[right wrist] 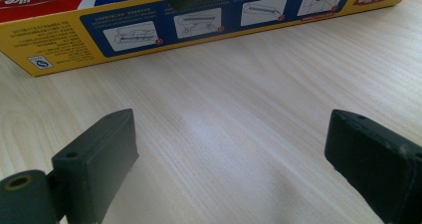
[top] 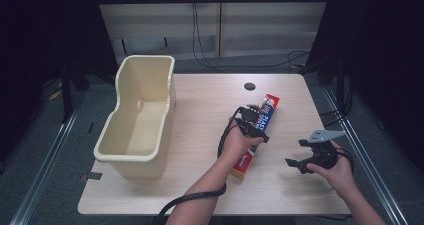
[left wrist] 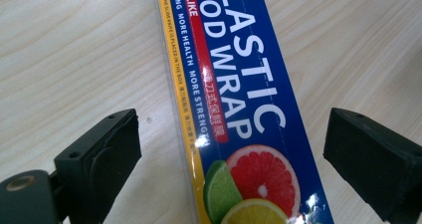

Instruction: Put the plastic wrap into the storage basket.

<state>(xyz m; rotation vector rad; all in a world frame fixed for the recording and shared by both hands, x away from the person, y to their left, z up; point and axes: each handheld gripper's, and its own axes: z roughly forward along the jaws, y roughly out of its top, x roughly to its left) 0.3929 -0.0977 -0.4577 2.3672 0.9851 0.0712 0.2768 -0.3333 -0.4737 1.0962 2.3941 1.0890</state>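
Tabletop (top: 200, 185) evenly lit from above, surroundings dark to left and right. High view soft, low detail. Glare spots on glossy plastic wrap box (left wrist: 249, 129). Near fingers (right wrist: 99, 154) slightly blurred, soft shadows under them.

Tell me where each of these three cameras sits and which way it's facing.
High view: above the person's side, looking forward and down on the pale wooden table; both forearms enter from below.
Left gripper view: on the left hand-held gripper, looking down on the long blue-and-yellow plastic wrap box between open jaws.
Right gripper view: on the right hand-held gripper, low over the table.
All share that box.
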